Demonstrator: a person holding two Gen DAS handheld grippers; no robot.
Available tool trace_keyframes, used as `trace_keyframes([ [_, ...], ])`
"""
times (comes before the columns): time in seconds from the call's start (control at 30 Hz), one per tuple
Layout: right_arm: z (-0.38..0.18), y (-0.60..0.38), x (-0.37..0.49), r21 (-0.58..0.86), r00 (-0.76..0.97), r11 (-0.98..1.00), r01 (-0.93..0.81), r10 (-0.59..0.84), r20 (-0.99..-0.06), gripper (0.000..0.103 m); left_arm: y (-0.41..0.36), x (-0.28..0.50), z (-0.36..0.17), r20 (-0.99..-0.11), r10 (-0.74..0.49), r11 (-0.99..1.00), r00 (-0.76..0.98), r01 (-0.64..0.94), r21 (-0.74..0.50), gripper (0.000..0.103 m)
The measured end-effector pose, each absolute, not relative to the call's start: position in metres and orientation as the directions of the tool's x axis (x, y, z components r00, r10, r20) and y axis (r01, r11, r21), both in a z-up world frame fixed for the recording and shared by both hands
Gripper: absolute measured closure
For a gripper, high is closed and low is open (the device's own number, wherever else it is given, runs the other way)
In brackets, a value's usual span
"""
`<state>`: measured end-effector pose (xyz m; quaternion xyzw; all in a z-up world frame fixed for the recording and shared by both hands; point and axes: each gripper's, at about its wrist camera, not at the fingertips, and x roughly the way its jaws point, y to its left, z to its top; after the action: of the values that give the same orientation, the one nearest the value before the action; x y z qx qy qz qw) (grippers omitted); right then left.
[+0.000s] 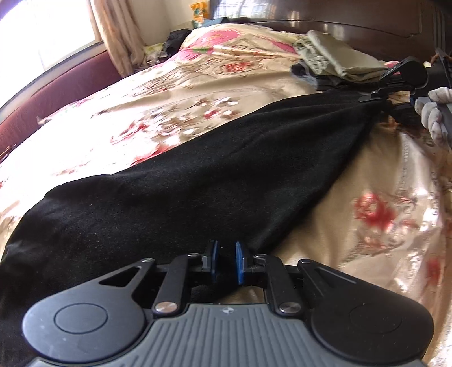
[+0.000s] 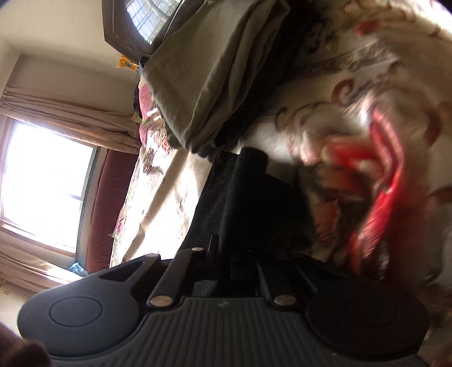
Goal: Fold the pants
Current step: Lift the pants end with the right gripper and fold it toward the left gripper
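While the black pants (image 1: 180,194) are being stretched across the floral bedspread (image 1: 169,93), their long axis is running from 7 o'clock to 2 o'clock in the left wrist view. One end is being clamped between the blue pads (image 1: 239,265) of the left gripper (image 1: 226,264); the far end is being pinched by the right gripper (image 1: 375,97). In the right wrist view, the fingers are being hidden by dark cloth and blur. Folded olive clothes (image 1: 336,56) are lying near 1 o'clock.

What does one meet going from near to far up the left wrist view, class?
Left gripper → black cloth pants → beige floral bedspread → folded olive-green clothes → dark wooden headboard.
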<state>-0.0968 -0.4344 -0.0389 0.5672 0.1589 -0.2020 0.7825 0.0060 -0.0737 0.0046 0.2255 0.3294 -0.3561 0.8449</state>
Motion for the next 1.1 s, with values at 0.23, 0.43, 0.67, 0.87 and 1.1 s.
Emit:
trace_keyframes([
  [0.23, -0.004, -0.429, -0.108, 0.746, 0.839, 0.389, 0.541, -0.185, -0.512, 0.098, -0.077, -0.004, 0.016, -0.687, -0.524, 0.631, 0.503, 0.771, 0.084, 0.073],
  [0.43, 0.066, -0.377, -0.078, 0.682, 0.891, 0.596, 0.424, -0.141, -0.431, 0.097, -0.036, 0.009, 0.027, -0.639, -0.485, 0.725, 0.597, 0.683, 0.089, 0.071],
  [0.67, 0.132, -0.251, 0.004, 0.515, 0.908, 0.84, 0.172, 0.068, -0.414, 0.097, 0.033, 0.032, 0.028, -0.58, -0.397, 0.863, 0.712, 0.504, 0.028, 0.07],
  [0.87, 0.129, -0.109, 0.082, 0.449, 0.841, 0.891, -0.065, 0.291, -0.456, 0.097, 0.093, 0.032, 0.019, -0.547, -0.28, 0.941, 0.789, 0.337, 0.004, 0.07],
  [1.1, 0.096, 0.052, 0.121, 0.265, 0.699, 0.914, -0.307, 0.405, -0.589, 0.097, 0.158, 0.03, 0.01, -0.553, -0.212, 0.976, 0.806, 0.204, -0.075, 0.066],
])
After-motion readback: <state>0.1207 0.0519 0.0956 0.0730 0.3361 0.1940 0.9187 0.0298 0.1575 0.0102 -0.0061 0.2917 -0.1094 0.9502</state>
